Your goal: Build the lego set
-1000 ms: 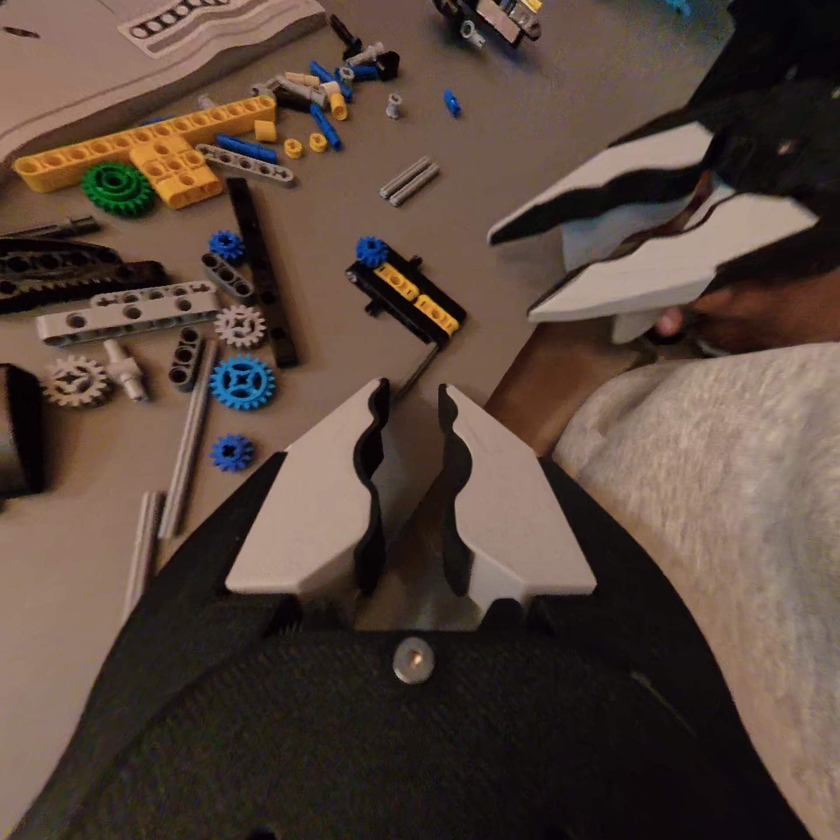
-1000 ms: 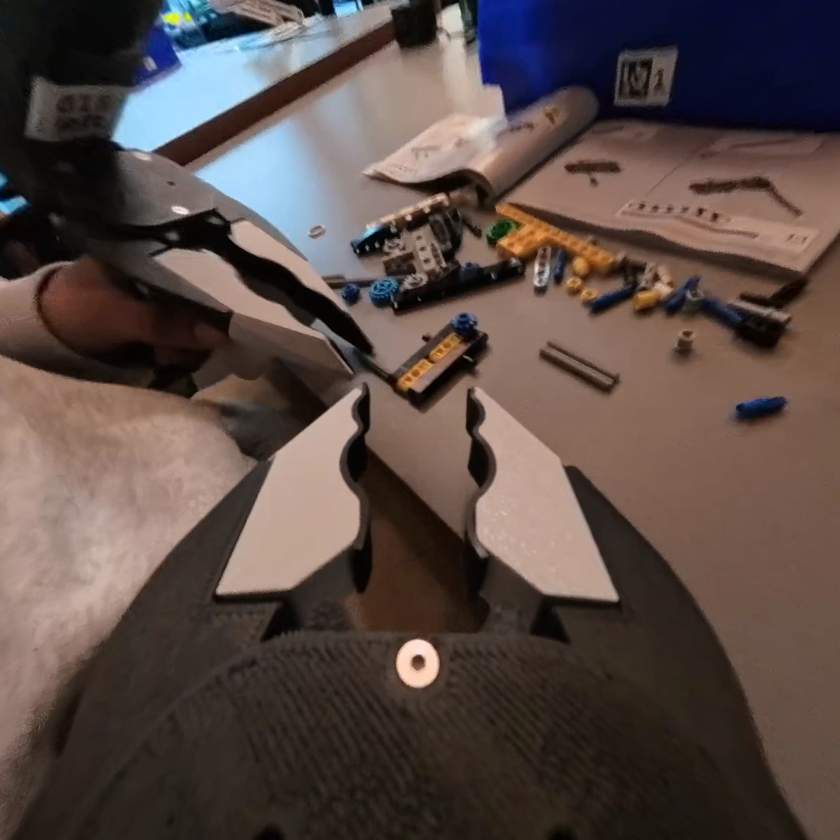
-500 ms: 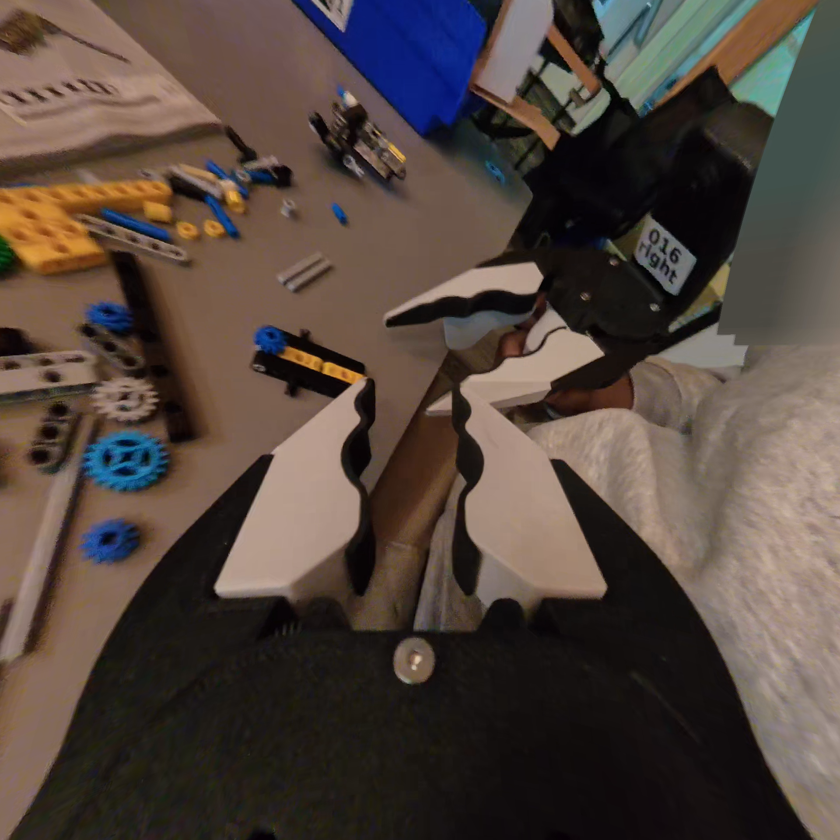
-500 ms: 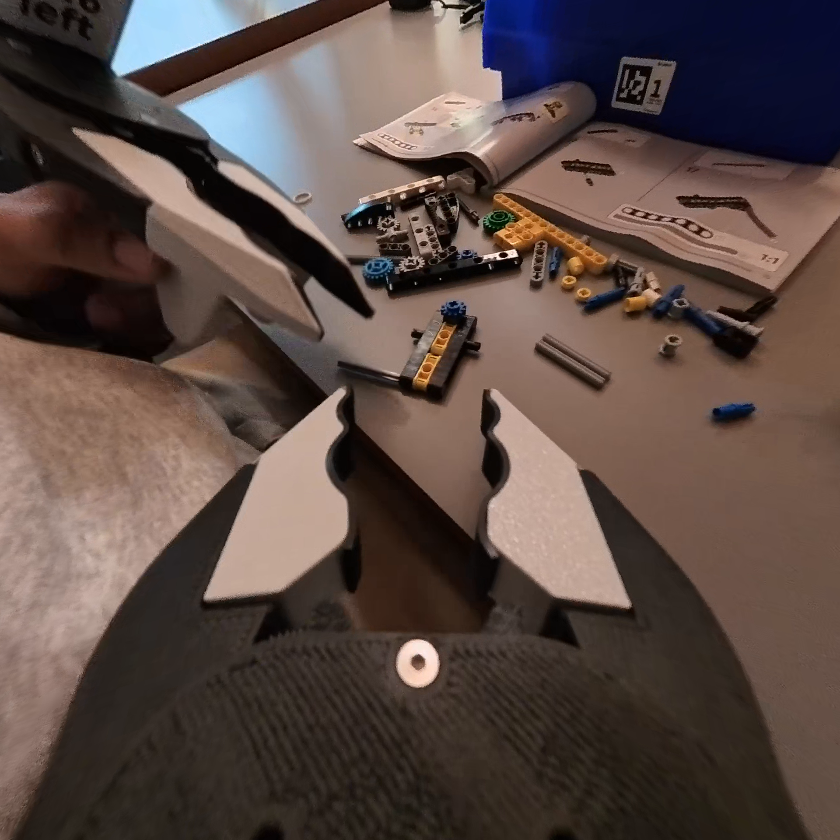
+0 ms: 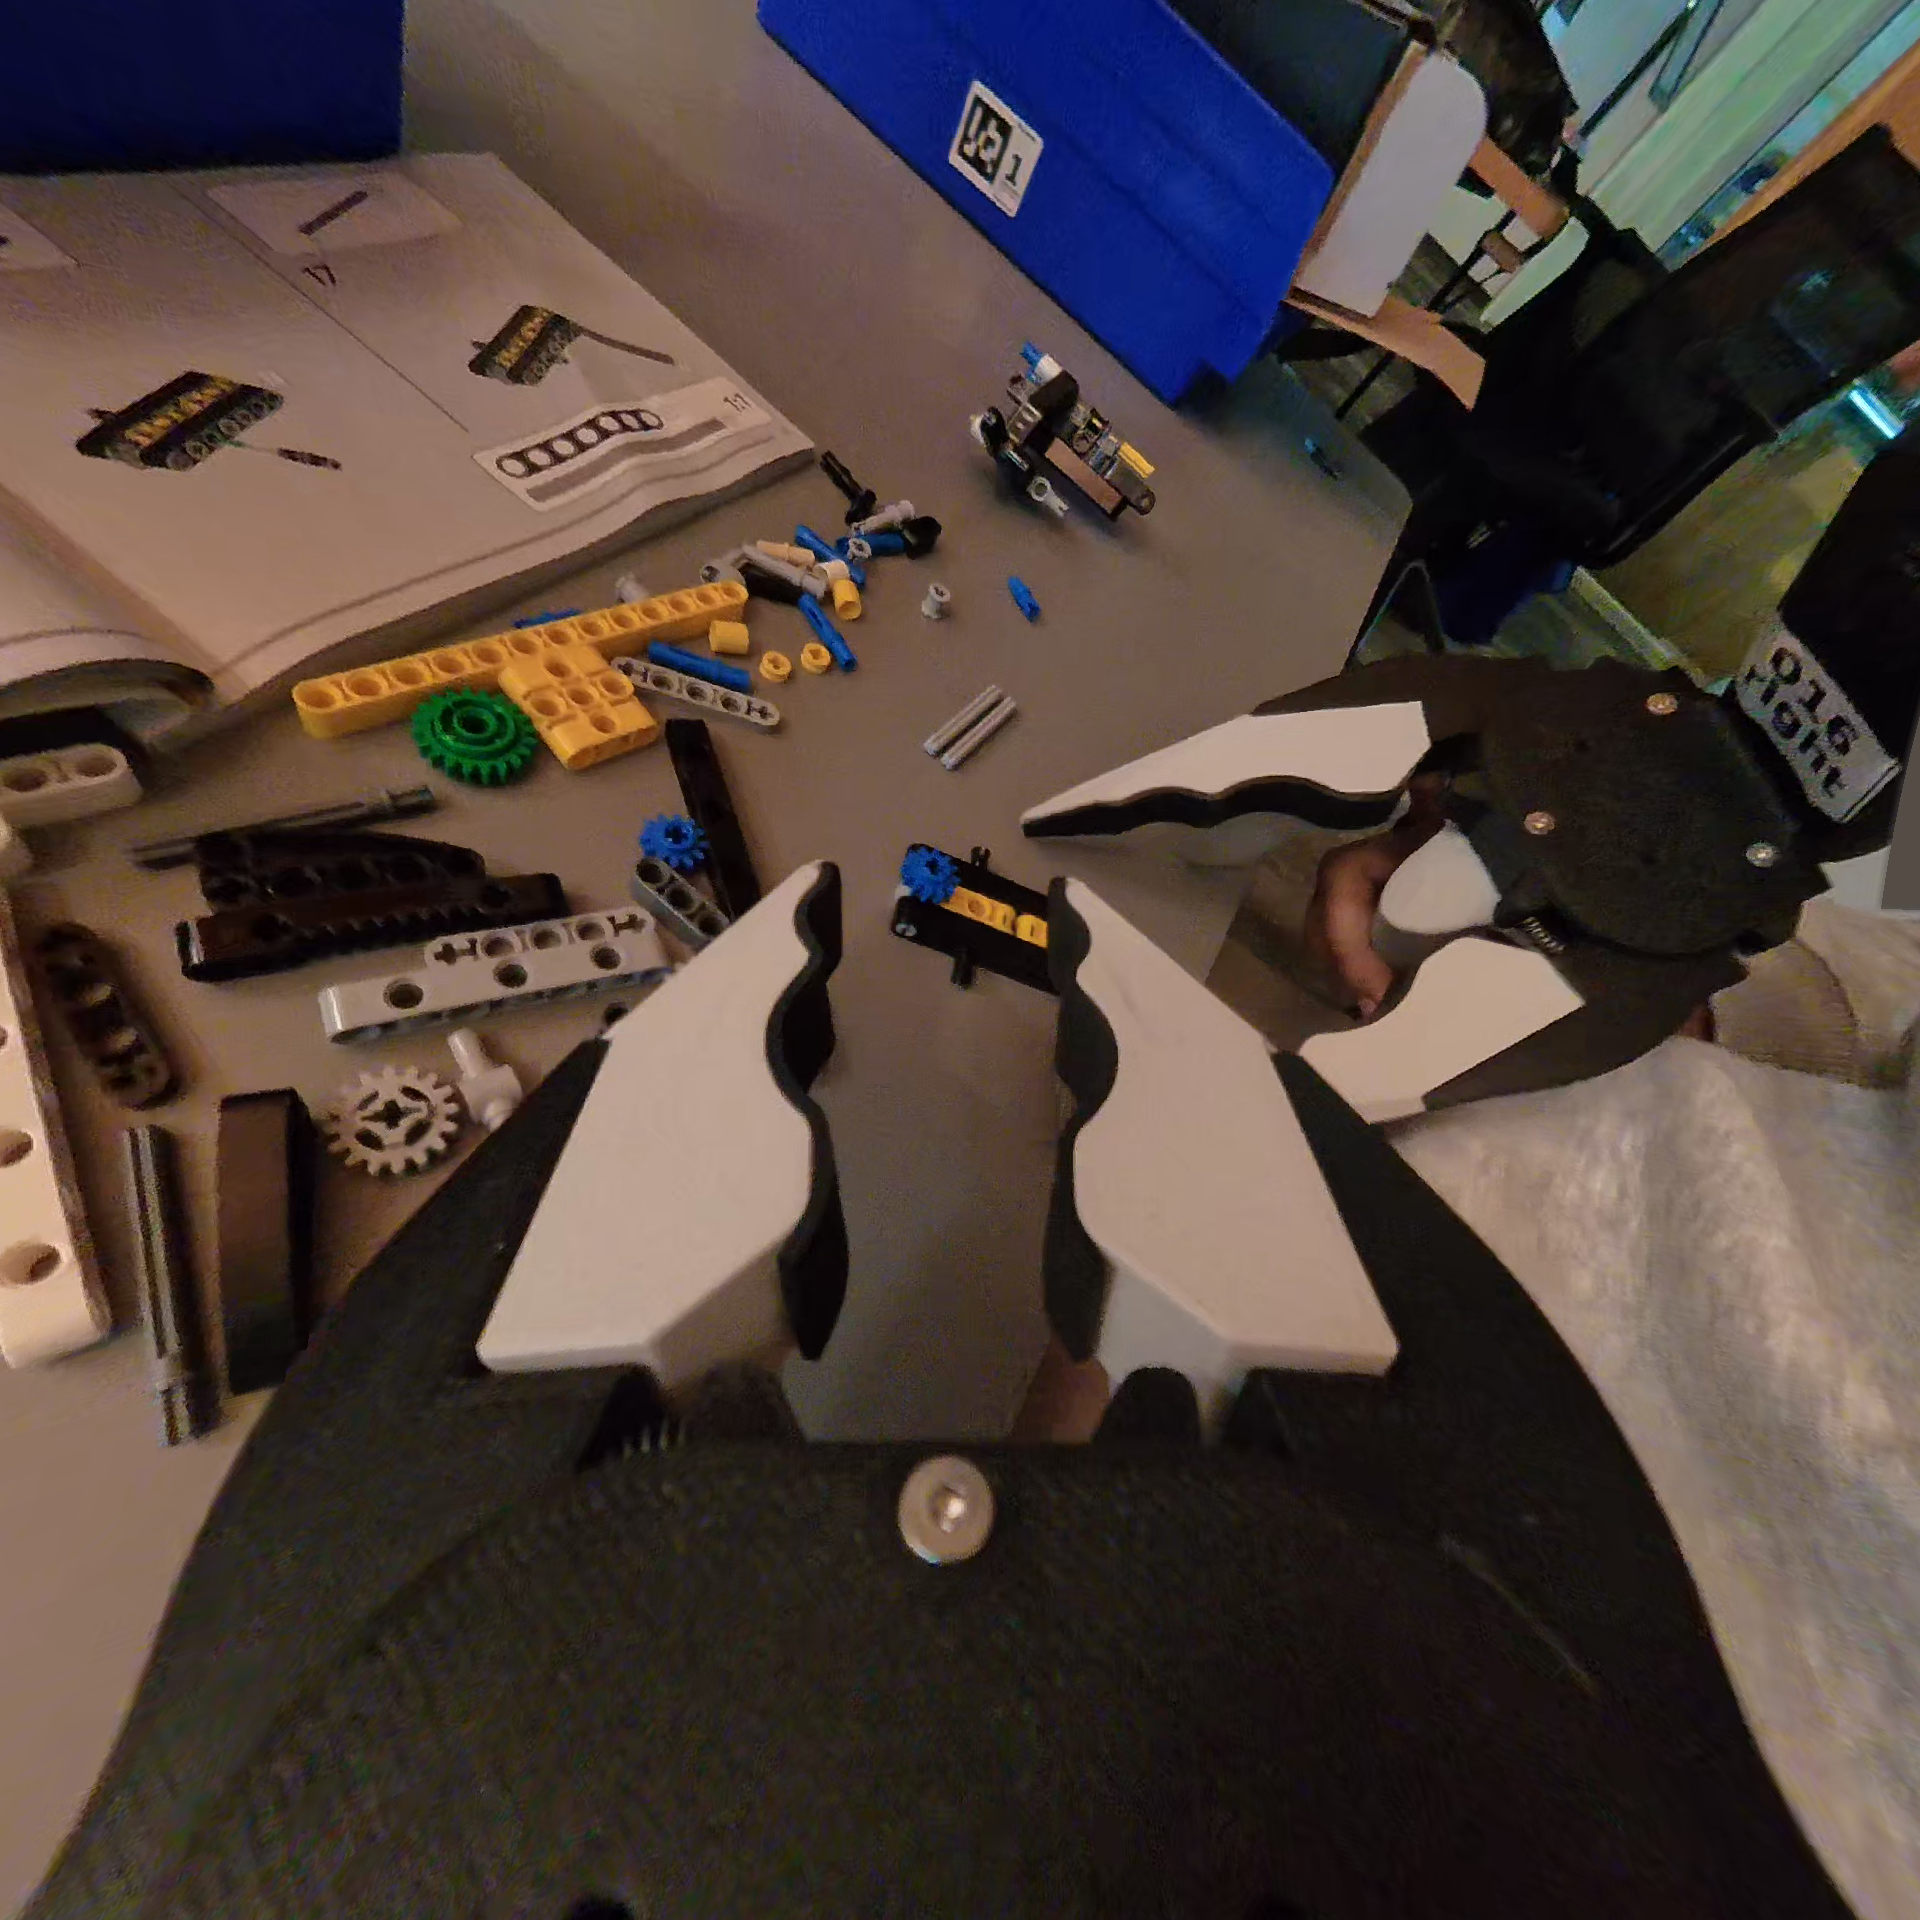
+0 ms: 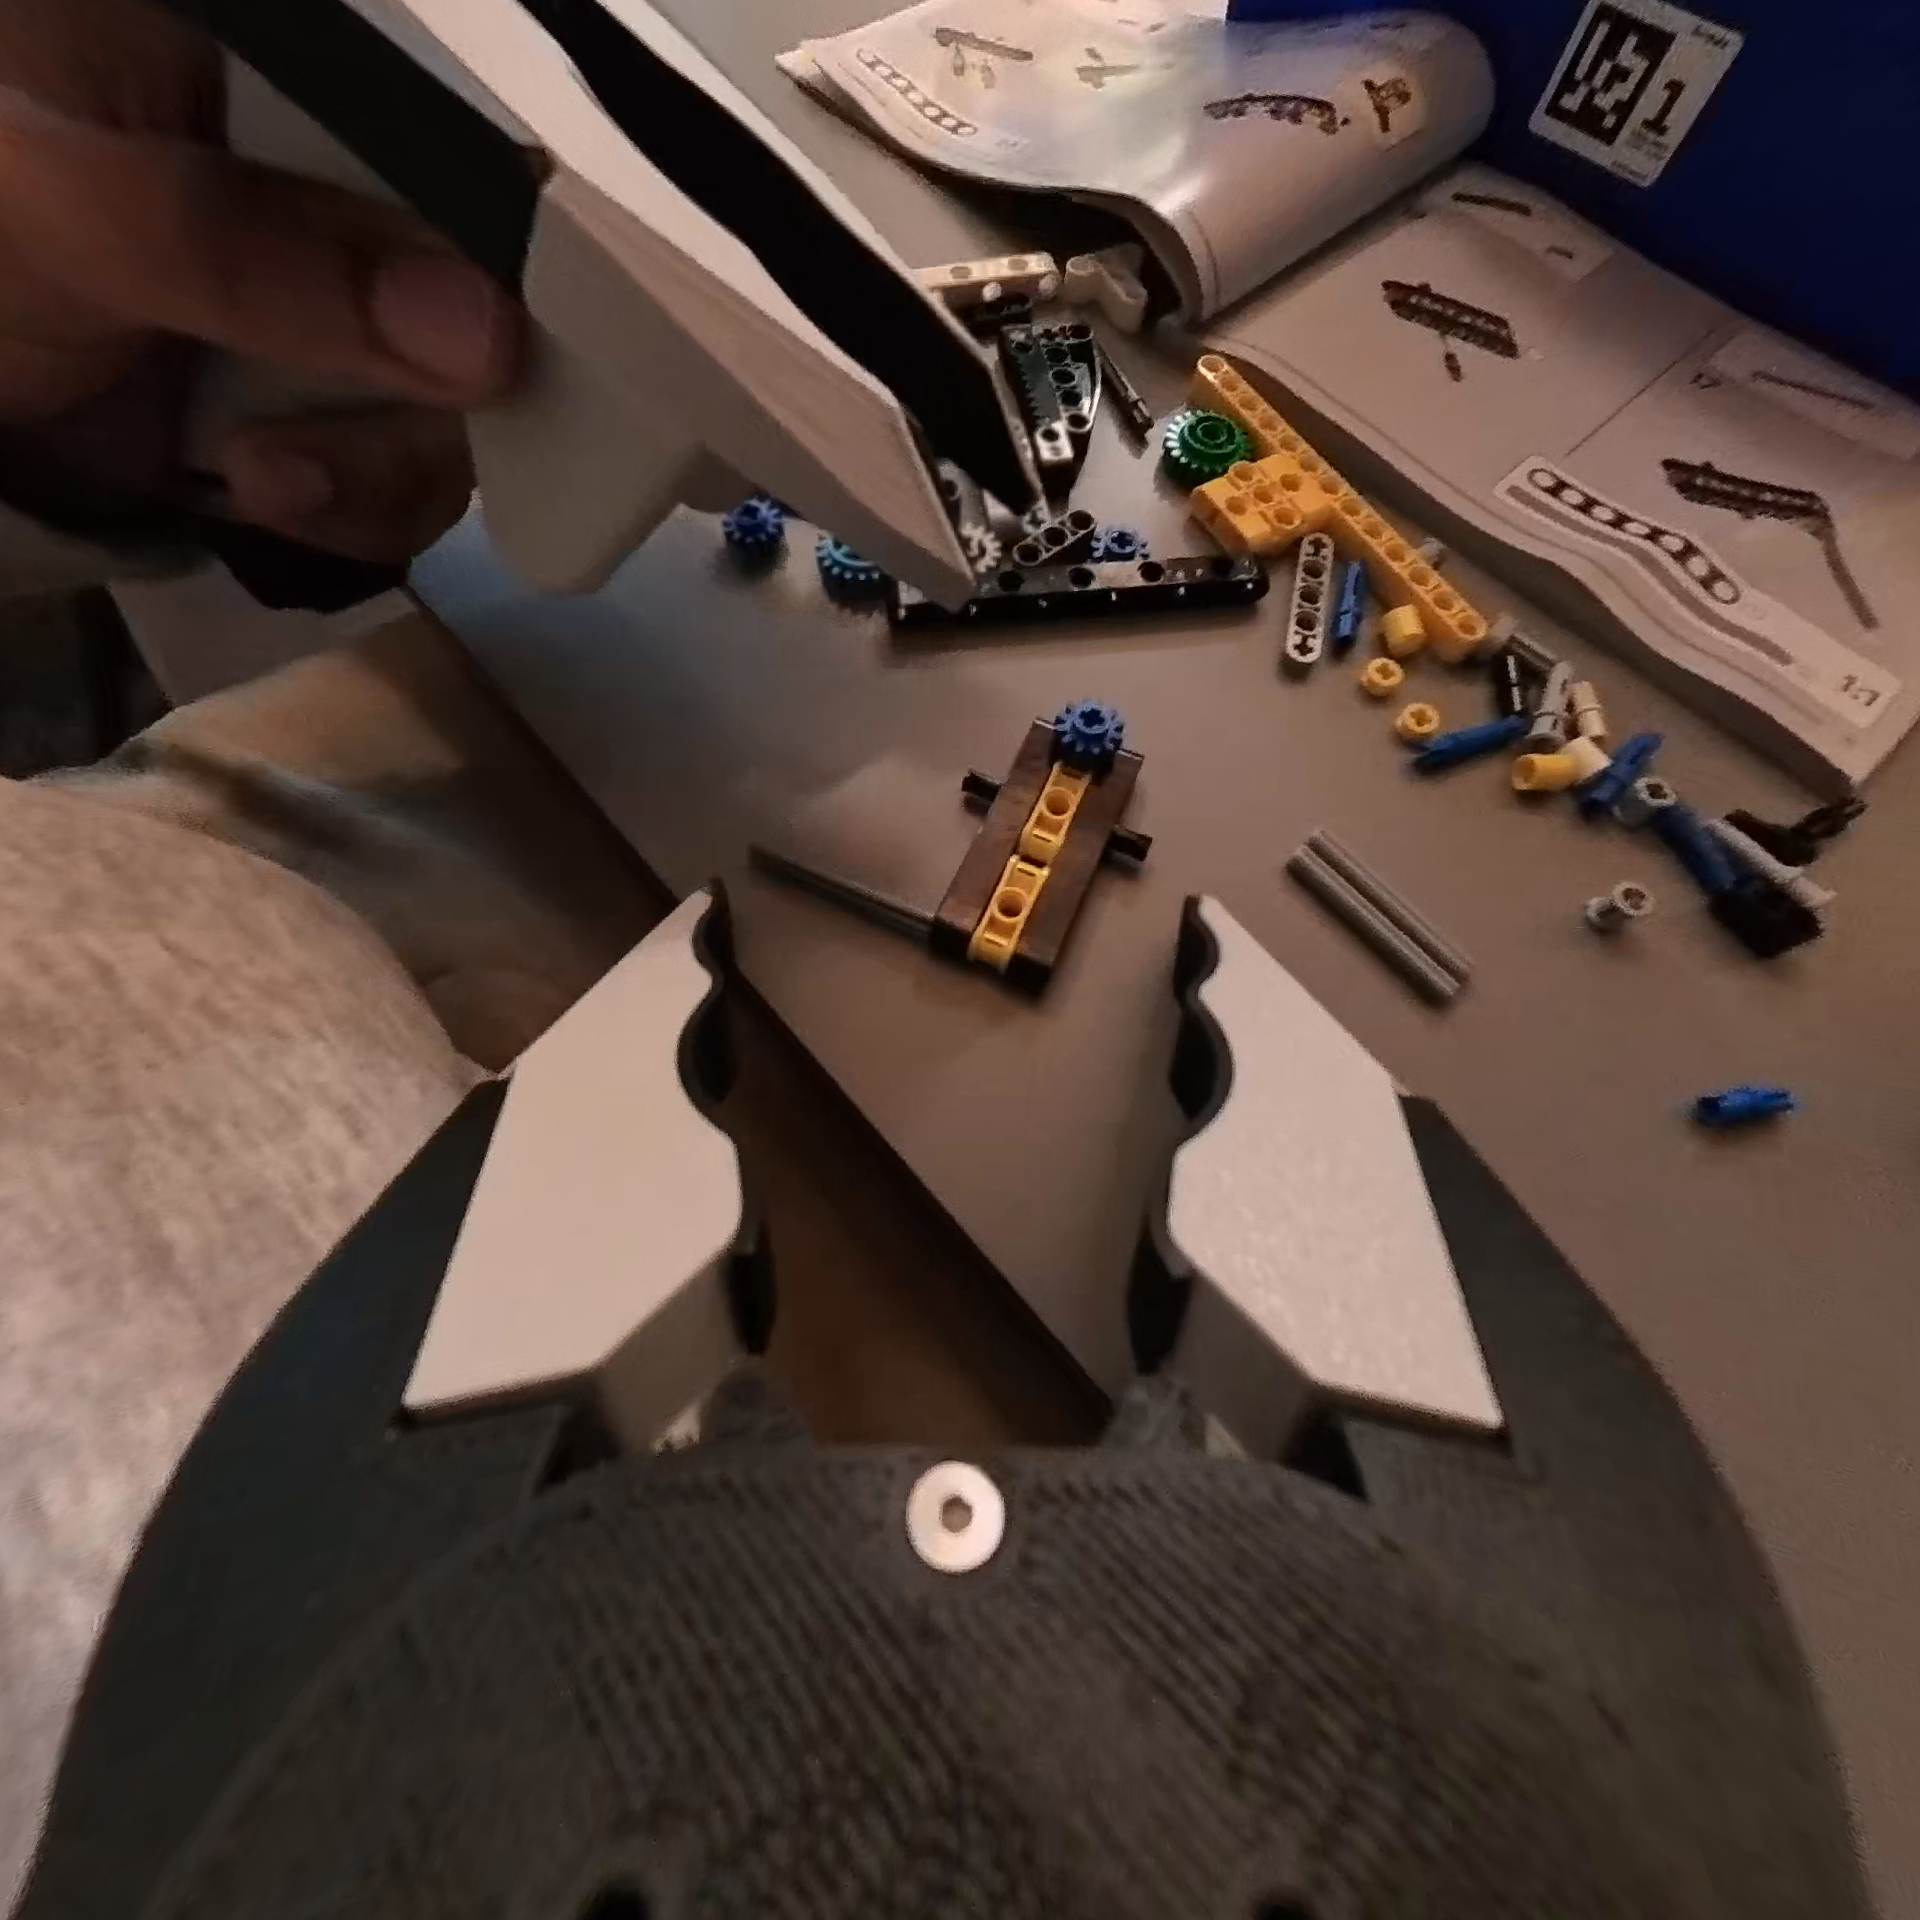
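Note:
A small assembly [image 6: 1039, 852] of black beams, two yellow beams, a blue gear and a dark axle lies on the grey table [image 6: 1558, 1299] near its front edge. My right gripper [image 6: 951, 904] is open and empty, hovering just short of the assembly. My left gripper [image 5: 943, 883] is open and empty, above the table with the assembly [image 5: 971, 914] just beyond its tips. Loose parts lie to the left: a yellow T-shaped beam [image 5: 520, 665], a green gear [image 5: 473, 732], black beams [image 5: 343, 894] and a grey beam [image 5: 488, 971].
An open instruction booklet [image 5: 312, 416] lies at the back, with a blue bin [image 5: 1039, 177] behind it. A second small build [image 5: 1070, 457] stands near the bin. Two grey axles [image 6: 1377, 930], a blue pin [image 6: 1745, 1103] and several small pins lie to the right. The person's sleeve [image 5: 1662, 1351] is close by. My right fingertips sit around 6 cm from my left ones. The green gear [image 5: 473, 732] lies around 8 cm away from my left fingertips. It is also in sight in the right wrist view [image 6: 1200, 432].
Both grippers have opened wider. The left view has swung back from the room to the table and parts. The right gripper has moved closer to the small assembly.

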The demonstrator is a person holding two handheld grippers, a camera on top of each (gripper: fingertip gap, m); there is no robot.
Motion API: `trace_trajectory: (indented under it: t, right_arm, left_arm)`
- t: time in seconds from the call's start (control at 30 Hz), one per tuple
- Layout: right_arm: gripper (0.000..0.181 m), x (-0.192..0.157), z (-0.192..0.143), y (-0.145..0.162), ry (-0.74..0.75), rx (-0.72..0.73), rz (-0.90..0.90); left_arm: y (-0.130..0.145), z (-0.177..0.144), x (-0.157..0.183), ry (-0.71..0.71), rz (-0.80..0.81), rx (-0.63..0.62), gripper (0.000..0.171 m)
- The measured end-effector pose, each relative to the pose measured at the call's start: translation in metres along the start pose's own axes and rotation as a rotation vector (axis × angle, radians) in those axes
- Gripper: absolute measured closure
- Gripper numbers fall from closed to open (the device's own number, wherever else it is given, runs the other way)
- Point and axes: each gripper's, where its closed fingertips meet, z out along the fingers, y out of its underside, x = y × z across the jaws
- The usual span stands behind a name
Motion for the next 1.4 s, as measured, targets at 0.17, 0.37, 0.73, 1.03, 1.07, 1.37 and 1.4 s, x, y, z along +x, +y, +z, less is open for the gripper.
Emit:
trace_trajectory:
  t: [0.17,0.37,0.73,1.03,1.07,1.37,1.4]
  right_arm:
    - [0.105,-0.005,-0.006,-0.006,0.002,0.006,-0.022]
    - [0.115,0.002,-0.008,-0.011,-0.027,0.024,0.082]
    - [0.138,0.015,0.007,-0.003,-0.008,-0.087,0.095]
    - [0.157,0.022,0.006,0.000,-0.009,-0.102,0.053]
    - [0.158,0.022,0.005,0.000,-0.013,-0.099,0.052]
    - [0.158,0.031,0.004,0.001,-0.023,-0.072,0.055]
    - [0.158,0.032,0.003,0.001,-0.032,-0.070,0.055]
  left_arm:
    - [0.001,0.001,-0.003,0.003,0.016,0.009,0.132]
    - [-0.004,-0.003,-0.002,0.031,-0.009,0.063,0.133]
    - [0.005,0.023,-0.003,-0.036,0.022,-0.072,0.133]
    - [0.014,0.038,-0.012,-0.130,0.049,-0.174,0.154]
    - [0.013,0.038,-0.014,-0.138,0.043,-0.172,0.156]
    - [0.000,0.032,-0.025,-0.181,0.059,-0.112,0.155]
    - [-0.002,0.032,-0.023,-0.165,0.072,-0.099,0.151]
